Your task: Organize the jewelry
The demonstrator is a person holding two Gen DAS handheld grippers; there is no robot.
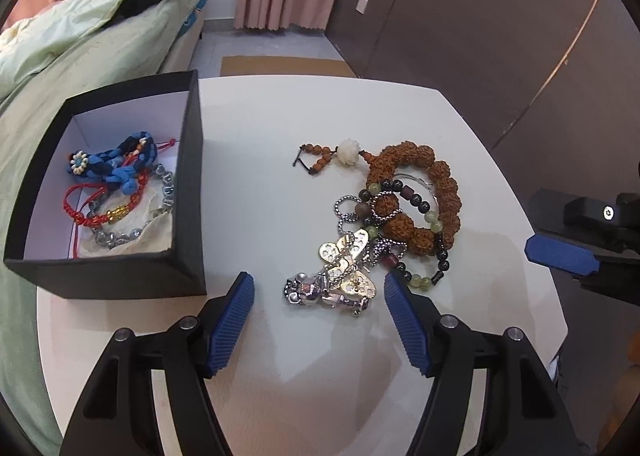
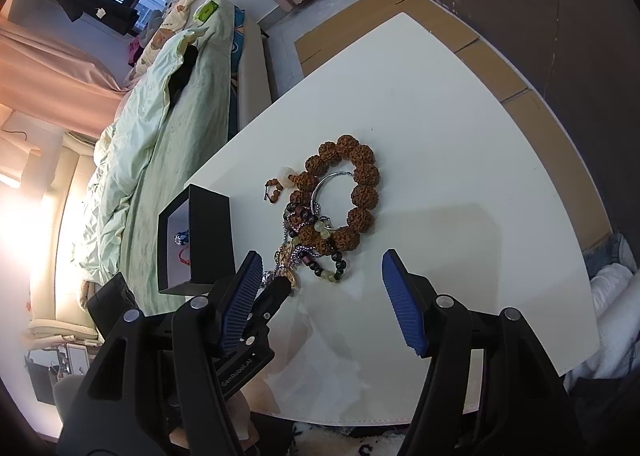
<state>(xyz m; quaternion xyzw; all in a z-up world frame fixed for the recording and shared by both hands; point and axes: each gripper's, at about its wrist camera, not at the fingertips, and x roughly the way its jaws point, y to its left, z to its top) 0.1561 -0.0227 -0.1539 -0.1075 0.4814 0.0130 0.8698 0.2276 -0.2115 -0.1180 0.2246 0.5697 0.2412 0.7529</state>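
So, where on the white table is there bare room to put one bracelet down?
Free: the strip between the black box and the jewelry pile, and the table's far half beyond the brown bead bracelet. Crowded: the pile itself.

The left gripper [image 1: 319,292] has two black plastic arms, each with triangular cut-outs and two round silver pivot pins; its fingers [image 1: 234,326] wear ribbed blue pads with bevelled tips; the right gripper [image 2: 320,296] is built alike, black arms, silver pins, ribbed blue pads on the fingers [image 2: 402,306]; beside the right gripper, the left one's black body bears white lettering and small silver screws.
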